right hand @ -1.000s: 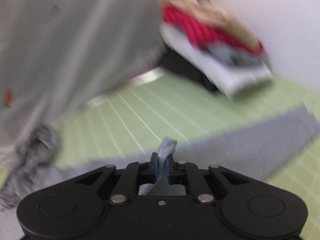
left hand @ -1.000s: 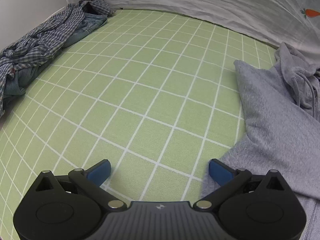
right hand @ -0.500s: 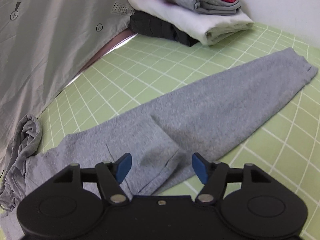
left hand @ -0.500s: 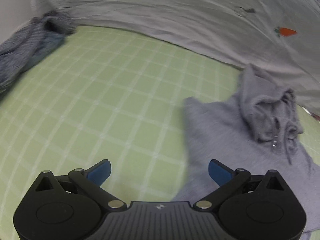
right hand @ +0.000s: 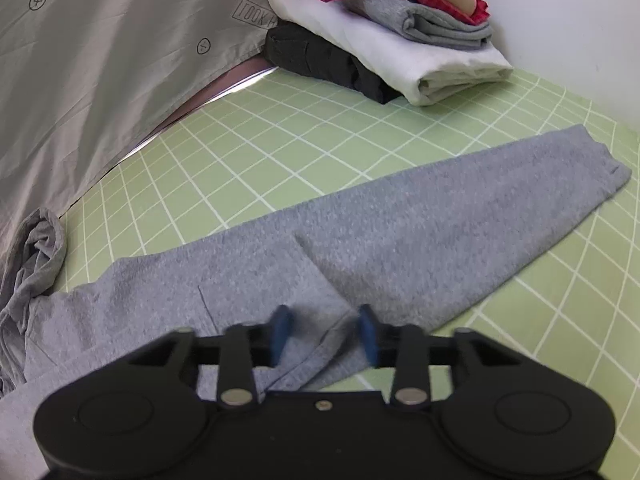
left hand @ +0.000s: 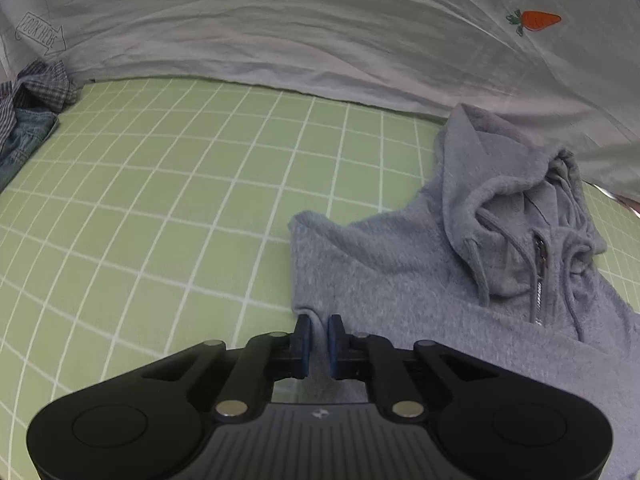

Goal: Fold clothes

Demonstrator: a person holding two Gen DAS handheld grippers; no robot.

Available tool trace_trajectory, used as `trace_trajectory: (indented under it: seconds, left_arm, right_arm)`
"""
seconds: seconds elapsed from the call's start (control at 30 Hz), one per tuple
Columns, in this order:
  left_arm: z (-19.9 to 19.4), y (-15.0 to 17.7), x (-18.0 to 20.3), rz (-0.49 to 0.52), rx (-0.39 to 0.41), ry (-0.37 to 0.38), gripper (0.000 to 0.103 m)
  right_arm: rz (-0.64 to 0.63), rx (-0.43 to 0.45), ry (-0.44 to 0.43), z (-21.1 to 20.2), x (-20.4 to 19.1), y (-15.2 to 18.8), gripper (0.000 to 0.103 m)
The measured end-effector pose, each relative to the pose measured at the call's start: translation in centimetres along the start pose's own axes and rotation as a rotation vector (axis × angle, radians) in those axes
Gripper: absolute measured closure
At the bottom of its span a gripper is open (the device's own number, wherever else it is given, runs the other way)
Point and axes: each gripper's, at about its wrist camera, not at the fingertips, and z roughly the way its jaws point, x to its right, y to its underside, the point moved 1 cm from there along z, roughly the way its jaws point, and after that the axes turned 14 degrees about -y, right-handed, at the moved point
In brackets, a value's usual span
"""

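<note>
A grey zip hoodie (left hand: 400, 272) lies on the green grid mat (left hand: 160, 200), with its hood (left hand: 520, 200) bunched at the far right. My left gripper (left hand: 319, 338) is shut on the hoodie's left edge, with a fold of grey cloth between the blue pads. In the right wrist view the hoodie (right hand: 240, 280) lies flat with one sleeve (right hand: 460, 220) stretched out to the right. My right gripper (right hand: 325, 330) is partly open, low over the fold where the sleeve meets the body, with cloth between its jaws.
A pale grey printed sheet (left hand: 320, 28) rises behind the mat. Crumpled plaid and denim clothes (left hand: 28, 112) lie at the far left. A stack of folded clothes (right hand: 380, 40) sits at the back right near the white wall.
My left gripper moved right to the hoodie's edge and shut on it. My right gripper let go of the cloth, opened wide, and has now narrowed over the sleeve fold.
</note>
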Motion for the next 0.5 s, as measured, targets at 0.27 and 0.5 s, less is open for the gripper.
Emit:
trace_trajectory:
  seconds: [0.27,0.5]
  left_arm:
    - [-2.3,0.1,-1.1,-0.007,-0.005,-0.068,0.038]
    - [-5.2,3.0,-3.1,-0.014,-0.038,-0.123,0.019]
  right_arm:
    - [-0.082,0.02,-0.022,-1.1,-1.4,-0.4,0.092]
    - [-0.122,0.032,-0.134,-3.6,-4.3,-0.3,0.092]
